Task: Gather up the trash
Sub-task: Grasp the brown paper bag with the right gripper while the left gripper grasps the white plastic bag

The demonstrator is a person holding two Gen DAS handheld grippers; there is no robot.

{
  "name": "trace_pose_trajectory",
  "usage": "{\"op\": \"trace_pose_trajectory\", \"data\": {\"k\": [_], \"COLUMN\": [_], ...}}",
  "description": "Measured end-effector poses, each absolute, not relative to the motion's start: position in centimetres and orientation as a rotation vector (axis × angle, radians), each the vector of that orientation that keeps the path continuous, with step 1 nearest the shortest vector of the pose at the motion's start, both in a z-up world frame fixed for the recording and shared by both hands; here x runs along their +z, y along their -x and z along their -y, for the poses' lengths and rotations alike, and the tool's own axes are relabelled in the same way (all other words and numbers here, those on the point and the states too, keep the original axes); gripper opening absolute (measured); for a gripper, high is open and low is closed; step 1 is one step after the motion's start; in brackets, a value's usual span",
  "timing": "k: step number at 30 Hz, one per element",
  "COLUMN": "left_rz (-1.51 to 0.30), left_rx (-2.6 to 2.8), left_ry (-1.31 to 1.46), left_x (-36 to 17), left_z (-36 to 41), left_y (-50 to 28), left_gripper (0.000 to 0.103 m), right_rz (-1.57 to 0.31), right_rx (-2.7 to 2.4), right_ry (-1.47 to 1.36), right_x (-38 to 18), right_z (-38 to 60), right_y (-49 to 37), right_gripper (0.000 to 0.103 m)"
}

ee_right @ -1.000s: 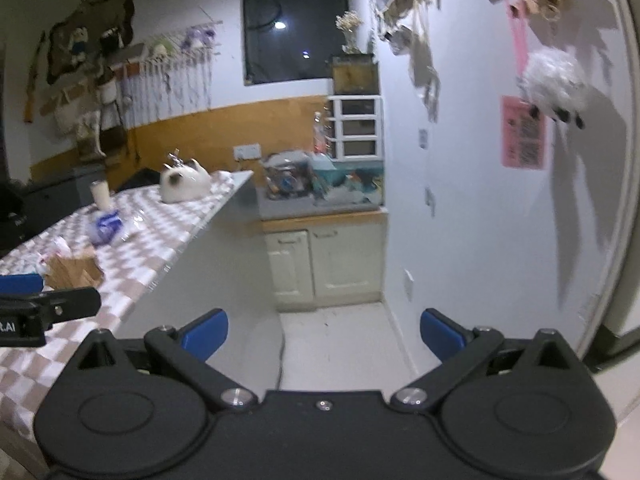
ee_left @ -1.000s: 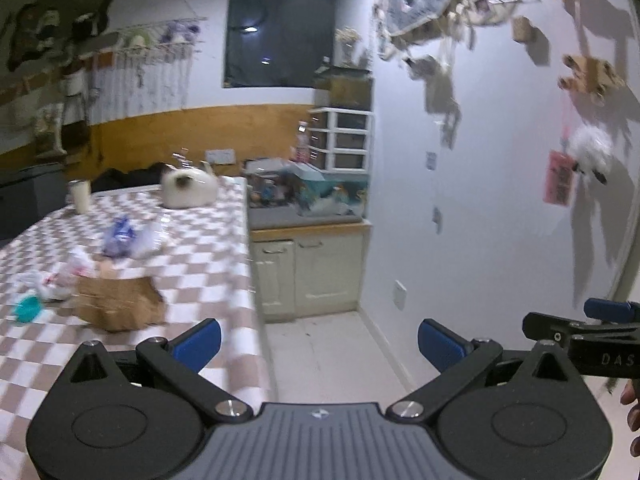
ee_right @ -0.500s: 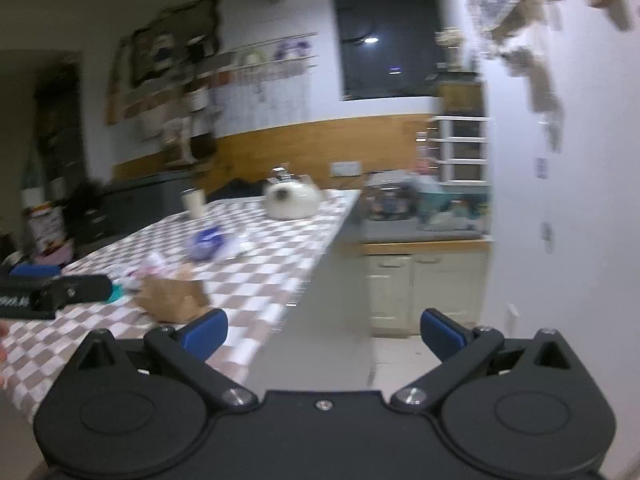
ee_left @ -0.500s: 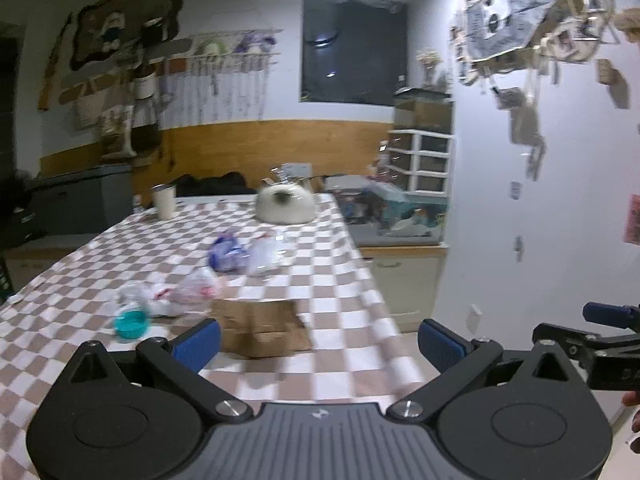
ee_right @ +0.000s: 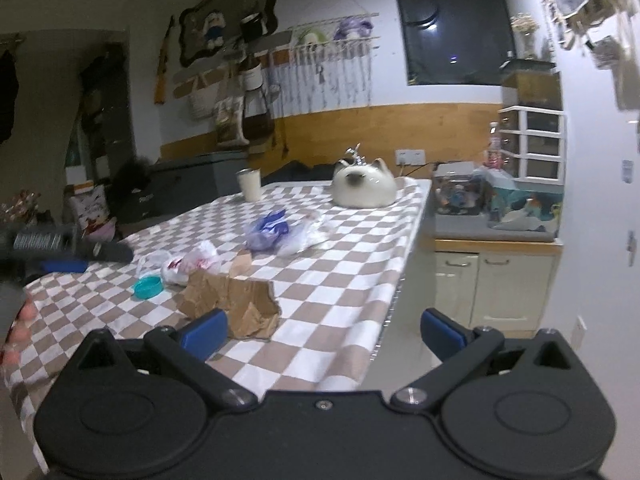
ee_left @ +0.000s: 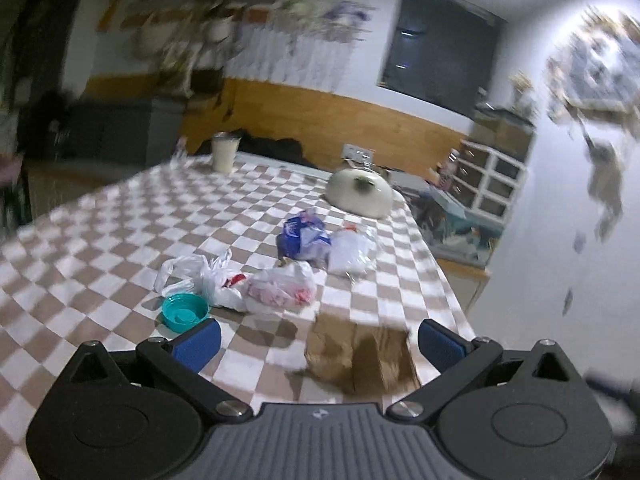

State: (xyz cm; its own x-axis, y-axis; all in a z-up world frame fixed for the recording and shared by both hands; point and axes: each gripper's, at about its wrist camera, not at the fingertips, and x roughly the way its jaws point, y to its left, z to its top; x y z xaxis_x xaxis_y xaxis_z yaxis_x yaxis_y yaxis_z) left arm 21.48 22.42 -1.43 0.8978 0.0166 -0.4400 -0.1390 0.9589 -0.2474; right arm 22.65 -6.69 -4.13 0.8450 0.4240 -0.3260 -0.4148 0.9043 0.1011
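Trash lies on the checkered table (ee_left: 120, 240): a crumpled brown paper bag (ee_left: 358, 354) near the front edge, a teal lid (ee_left: 185, 312), white plastic bags with red print (ee_left: 276, 288), a blue wrapper (ee_left: 302, 234) and a clear plastic bag (ee_left: 352, 250). My left gripper (ee_left: 318, 340) is open and empty, just above the paper bag. My right gripper (ee_right: 324, 330) is open and empty, at the table's right front edge, with the paper bag (ee_right: 232, 300) by its left finger. The left gripper shows at the left of the right wrist view (ee_right: 68, 250).
A white cat-shaped ornament (ee_right: 364, 188) and a cup (ee_right: 250, 185) stand at the table's far end. A low cabinet (ee_right: 496, 280) with clutter on top and a white drawer unit (ee_right: 532, 144) stand against the right wall. Floor lies between table and cabinet.
Both grippers have swung left from the wall toward the table and tilted down. The trash now sits close in front of the left gripper. Both stay open.
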Motion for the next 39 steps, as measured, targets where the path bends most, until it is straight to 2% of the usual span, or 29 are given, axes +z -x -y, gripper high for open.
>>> {"op": "trace_pose_trajectory", "data": {"k": [10, 19, 30, 39], "left_rz": [-0.520, -0.689, -0.720, -0.712], "left_rx": [0.273, 0.431, 0.331, 0.238], "left_ry": [0.614, 0.435, 0.222, 0.179], "left_x": [-1.9, -4.7, -6.0, -6.5], "left_z": [-27.5, -26.2, -26.5, -28.2], "left_y": [-31.6, -37.5, -34.2, -30.2], "left_gripper": [0.103, 0.103, 0.103, 0.103], "right_rz": [-0.359, -0.369, -0.412, -0.509], "right_rx": [0.514, 0.603, 0.799, 0.924], "right_ry": [0.016, 0.028, 0.069, -0.072], "right_x": [-5.3, -5.3, -5.5, -5.1], "right_z": [4.4, 3.8, 2.5, -0.6], "right_y": [-25.7, -27.9, -30.4, -37.5], "right_gripper": [0.103, 0.103, 0.103, 0.103]}}
